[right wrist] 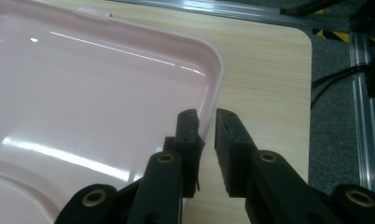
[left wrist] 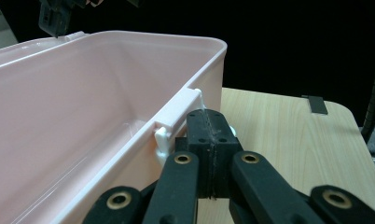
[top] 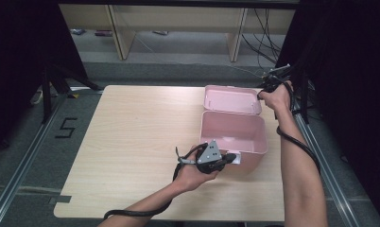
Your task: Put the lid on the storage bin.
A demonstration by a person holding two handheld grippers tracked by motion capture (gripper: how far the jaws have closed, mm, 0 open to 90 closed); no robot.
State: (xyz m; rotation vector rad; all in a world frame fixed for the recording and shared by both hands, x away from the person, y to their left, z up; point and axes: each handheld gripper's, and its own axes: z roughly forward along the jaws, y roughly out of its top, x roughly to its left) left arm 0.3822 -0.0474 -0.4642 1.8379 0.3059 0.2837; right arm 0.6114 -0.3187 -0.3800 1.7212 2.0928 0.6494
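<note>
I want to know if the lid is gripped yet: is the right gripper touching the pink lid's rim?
Cannot tell. In the right gripper view the right gripper straddles the lid rim with its jaws apart; contact isn't plain.

Pink box cropped at frame's left.

1. Table: light wood-grain top, rounded corners, standing on a grey floor.
2. Pink box: open, sits on the table's right half, near the right edge.
3. Lid: hinged back behind the box, toward the far edge; contact with the tabletop cannot be judged.
4. Left half of tabletop bare wood.
5. Floor left of table carries a black "5" mark.
</note>
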